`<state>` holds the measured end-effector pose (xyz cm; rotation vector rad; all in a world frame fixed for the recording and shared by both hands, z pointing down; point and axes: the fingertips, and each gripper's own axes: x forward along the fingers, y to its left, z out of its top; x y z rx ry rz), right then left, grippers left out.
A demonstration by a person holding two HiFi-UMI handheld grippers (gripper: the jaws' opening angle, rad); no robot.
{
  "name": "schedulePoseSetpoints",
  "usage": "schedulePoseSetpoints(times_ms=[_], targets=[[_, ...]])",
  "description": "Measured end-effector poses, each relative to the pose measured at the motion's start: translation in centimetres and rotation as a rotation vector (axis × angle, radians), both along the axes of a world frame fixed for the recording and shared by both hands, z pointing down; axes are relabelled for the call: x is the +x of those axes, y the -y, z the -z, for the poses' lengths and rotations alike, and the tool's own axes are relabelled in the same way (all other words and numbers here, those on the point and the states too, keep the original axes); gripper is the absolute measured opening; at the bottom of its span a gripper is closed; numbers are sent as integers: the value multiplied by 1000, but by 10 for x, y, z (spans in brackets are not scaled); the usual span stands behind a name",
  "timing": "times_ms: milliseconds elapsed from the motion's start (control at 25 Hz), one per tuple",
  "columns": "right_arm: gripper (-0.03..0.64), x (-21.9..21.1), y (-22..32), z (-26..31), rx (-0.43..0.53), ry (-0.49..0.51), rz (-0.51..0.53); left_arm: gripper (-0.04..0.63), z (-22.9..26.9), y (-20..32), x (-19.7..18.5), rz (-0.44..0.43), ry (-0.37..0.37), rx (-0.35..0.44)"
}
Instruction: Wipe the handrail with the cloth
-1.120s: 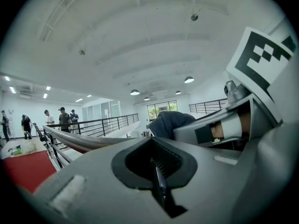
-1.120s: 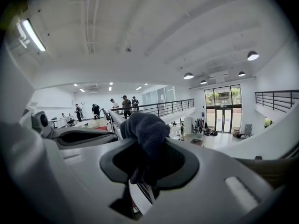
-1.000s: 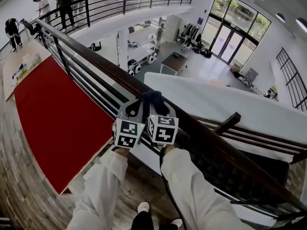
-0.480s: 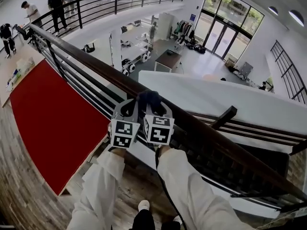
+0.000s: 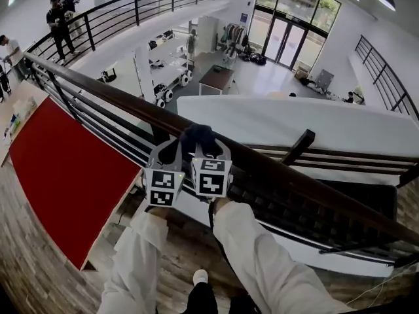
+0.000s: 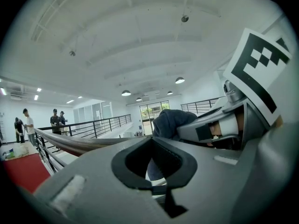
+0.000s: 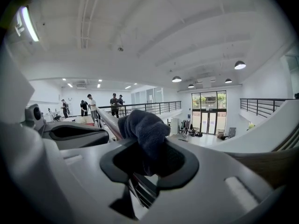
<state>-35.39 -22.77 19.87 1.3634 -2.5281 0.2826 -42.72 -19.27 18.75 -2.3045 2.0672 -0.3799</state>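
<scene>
Right hand-held gripper (image 5: 209, 150) clamps a dark blue crumpled cloth (image 5: 198, 136) onto the dark brown wooden handrail (image 5: 118, 101); the left hand-held gripper (image 5: 170, 151) (jaws together) sits just beside.

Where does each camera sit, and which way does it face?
Head view: on the head, facing down at the handrail; sleeves, left gripper, right gripper show.
Left gripper view: on the left gripper, toward the glass doors; shut jaws show.
Right gripper view: on the right gripper, same way; jaws grip the cloth.
All share cloth, handrail.
</scene>
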Motion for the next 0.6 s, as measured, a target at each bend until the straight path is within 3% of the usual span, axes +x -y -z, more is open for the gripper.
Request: schedulePoseSetpoints(times_ms=[600], targets=[[103,85,-29,10,-6,10,-86,-6,13,-9,72,-95,-4,-2]])
